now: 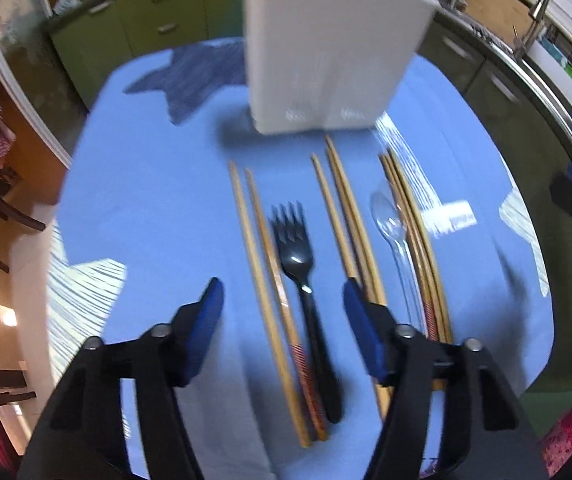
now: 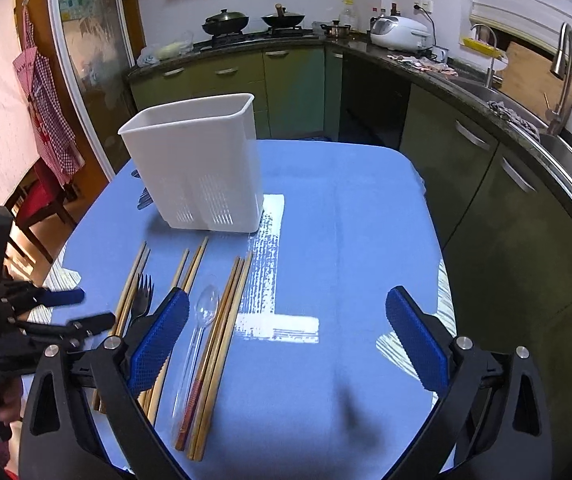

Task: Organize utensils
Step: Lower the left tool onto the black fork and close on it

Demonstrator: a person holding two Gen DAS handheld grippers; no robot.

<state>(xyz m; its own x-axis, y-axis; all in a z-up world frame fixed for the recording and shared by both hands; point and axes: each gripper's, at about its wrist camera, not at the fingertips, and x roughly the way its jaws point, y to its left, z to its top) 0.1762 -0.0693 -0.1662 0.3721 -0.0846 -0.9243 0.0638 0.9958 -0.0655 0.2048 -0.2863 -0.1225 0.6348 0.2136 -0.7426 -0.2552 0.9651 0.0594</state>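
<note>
Between open jaws, black fork (image 1: 306, 280) points tines toward holder (image 1: 326, 52).

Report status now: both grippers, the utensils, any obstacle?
Left gripper open over black fork. Right gripper open, empty. Utensils on table, white holder empty. No obstacle.

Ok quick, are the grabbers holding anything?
Left hand-held gripper: open, over the black fork, holding nothing.
Right hand-held gripper: open, holding nothing.
</note>
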